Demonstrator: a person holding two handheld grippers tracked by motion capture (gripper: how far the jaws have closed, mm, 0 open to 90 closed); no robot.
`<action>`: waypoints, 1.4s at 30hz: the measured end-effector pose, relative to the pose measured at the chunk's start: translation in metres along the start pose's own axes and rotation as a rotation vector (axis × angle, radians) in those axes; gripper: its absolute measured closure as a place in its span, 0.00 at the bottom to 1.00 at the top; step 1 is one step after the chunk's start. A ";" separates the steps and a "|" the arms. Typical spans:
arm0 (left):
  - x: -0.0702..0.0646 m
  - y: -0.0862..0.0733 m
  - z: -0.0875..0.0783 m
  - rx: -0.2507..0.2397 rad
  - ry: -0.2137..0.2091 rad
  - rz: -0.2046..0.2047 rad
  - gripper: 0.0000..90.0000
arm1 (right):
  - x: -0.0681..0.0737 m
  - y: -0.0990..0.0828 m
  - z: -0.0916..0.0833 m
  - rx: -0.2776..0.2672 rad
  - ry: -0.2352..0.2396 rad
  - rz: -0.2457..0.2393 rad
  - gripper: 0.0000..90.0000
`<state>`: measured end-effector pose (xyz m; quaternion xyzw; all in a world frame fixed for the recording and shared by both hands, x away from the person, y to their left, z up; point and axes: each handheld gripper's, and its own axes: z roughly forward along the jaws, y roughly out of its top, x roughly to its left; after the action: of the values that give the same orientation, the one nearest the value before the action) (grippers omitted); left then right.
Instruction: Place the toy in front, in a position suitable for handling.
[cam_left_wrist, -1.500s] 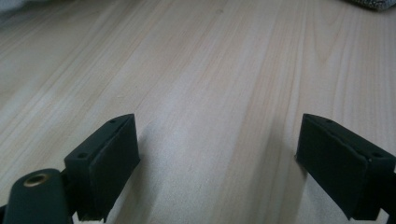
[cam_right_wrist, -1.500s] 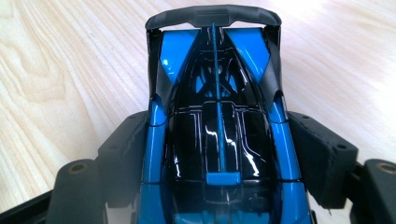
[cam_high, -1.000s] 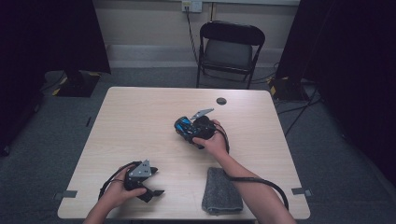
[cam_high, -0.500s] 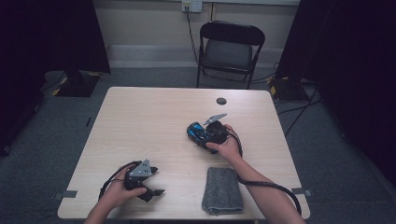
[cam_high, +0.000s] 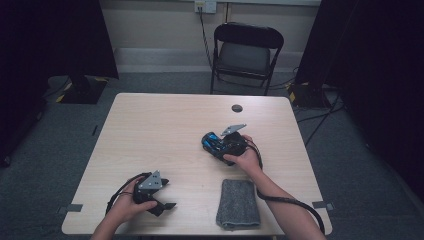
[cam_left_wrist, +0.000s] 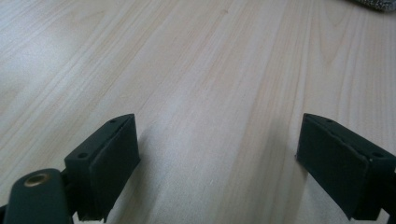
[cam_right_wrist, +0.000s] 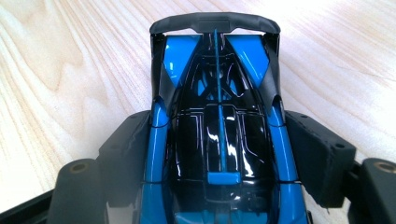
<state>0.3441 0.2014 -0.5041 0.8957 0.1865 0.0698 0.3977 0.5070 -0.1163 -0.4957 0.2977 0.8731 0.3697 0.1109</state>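
A blue and black toy car (cam_right_wrist: 217, 135) with a dark rear wing sits between the jaws of my right gripper (cam_right_wrist: 217, 156). Both pads (cam_right_wrist: 126, 151) press on its sides, with the wing pointing away from the camera. In the high view the right gripper (cam_high: 216, 145) holds the car (cam_high: 211, 141) low over the table, right of centre. My left gripper (cam_high: 165, 196) rests near the front left of the table. Its jaws stand wide apart in the left gripper view, with bare wood between them (cam_left_wrist: 217, 158).
A folded grey cloth (cam_high: 238, 203) lies at the front edge, between the two hands, and its corner shows in the left gripper view (cam_left_wrist: 378, 3). A small black round object (cam_high: 237, 108) lies near the table's far edge. A black folding chair (cam_high: 246, 52) stands behind the light wooden table (cam_high: 150, 130).
My right gripper has carried the car to the right, a little nearer the person and lower. The left gripper has stayed where it was.
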 end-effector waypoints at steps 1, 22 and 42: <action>0.000 0.000 0.000 0.000 0.001 0.000 0.13 | -0.001 0.000 0.000 -0.003 0.007 0.000 0.29; 0.000 0.000 0.000 0.001 0.008 -0.007 0.13 | -0.001 -0.033 -0.037 -0.021 -0.022 0.010 0.16; 0.001 0.000 0.000 0.004 0.016 -0.009 0.13 | -0.003 -0.059 -0.051 -0.011 -0.028 0.005 0.15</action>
<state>0.3447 0.2017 -0.5038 0.8949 0.1937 0.0750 0.3949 0.4621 -0.1801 -0.5021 0.3044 0.8687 0.3706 0.1240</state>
